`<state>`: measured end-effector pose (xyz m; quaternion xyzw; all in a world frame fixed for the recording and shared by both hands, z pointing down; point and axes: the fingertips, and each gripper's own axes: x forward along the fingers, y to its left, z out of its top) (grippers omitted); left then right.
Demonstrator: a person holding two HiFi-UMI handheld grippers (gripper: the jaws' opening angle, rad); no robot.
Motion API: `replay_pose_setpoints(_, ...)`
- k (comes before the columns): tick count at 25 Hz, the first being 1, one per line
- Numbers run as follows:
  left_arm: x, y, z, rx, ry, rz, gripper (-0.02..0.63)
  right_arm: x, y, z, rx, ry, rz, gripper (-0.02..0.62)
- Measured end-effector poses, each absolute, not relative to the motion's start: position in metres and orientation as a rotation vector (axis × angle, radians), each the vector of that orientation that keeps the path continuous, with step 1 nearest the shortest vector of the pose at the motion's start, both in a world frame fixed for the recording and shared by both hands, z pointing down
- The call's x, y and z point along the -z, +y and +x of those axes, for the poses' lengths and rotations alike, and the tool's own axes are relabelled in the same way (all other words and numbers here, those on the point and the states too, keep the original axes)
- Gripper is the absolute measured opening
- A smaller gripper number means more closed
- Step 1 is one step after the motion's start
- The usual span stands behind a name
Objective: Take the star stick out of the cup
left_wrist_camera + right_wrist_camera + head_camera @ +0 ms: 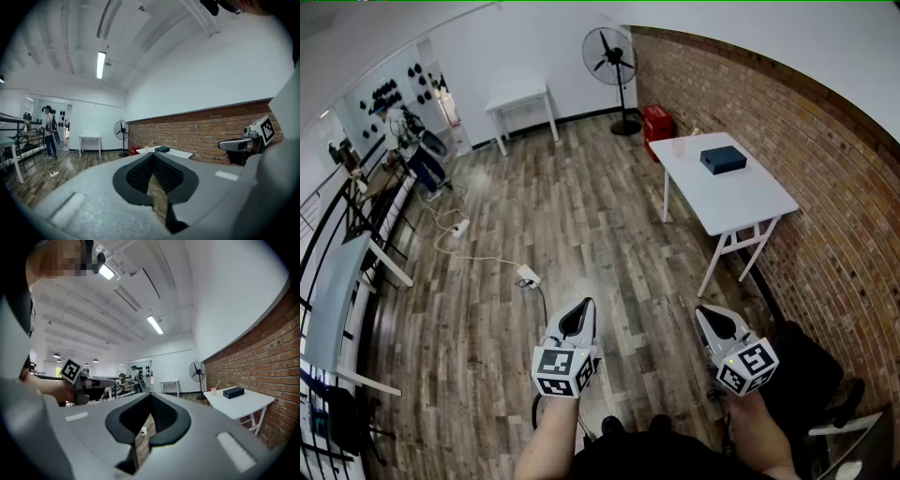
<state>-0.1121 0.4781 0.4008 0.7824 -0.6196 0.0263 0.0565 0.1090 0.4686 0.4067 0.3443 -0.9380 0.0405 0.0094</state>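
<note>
A pale cup (679,145) stands on the far end of the white table (750,206) by the brick wall, well away from both grippers. A thin stick leans out of the cup (213,390) in the right gripper view; its star is too small to make out. The left gripper view shows the same cup (146,148) far off. My left gripper (585,305) and right gripper (703,311) are held side by side above the wooden floor, both shut with nothing between the jaws. The left gripper's (153,155) and the right gripper's (151,394) dark pads meet at the tips.
A dark box (723,159) lies on the same table. A standing fan (610,56) and a red box (657,122) are past it. A small white table (520,98) stands at the back wall, a power strip (528,276) lies on the floor, and a person (403,131) stands far left.
</note>
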Motion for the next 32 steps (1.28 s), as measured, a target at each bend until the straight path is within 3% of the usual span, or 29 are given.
replay_pose_setpoints(18, -0.387, 0.458, -0.066, -0.063, -1.872, 2.364, 0.007, -0.390, 0.477, 0.143, 0.042, -2.953, 0.964, 0.000)
replay_pose_setpoints(32, -0.399, 0.409, -0.029, -0.132, -1.735, 2.451, 0.008, -0.425, 0.445, 0.164, -0.203, -2.919, 1.067, 0.002)
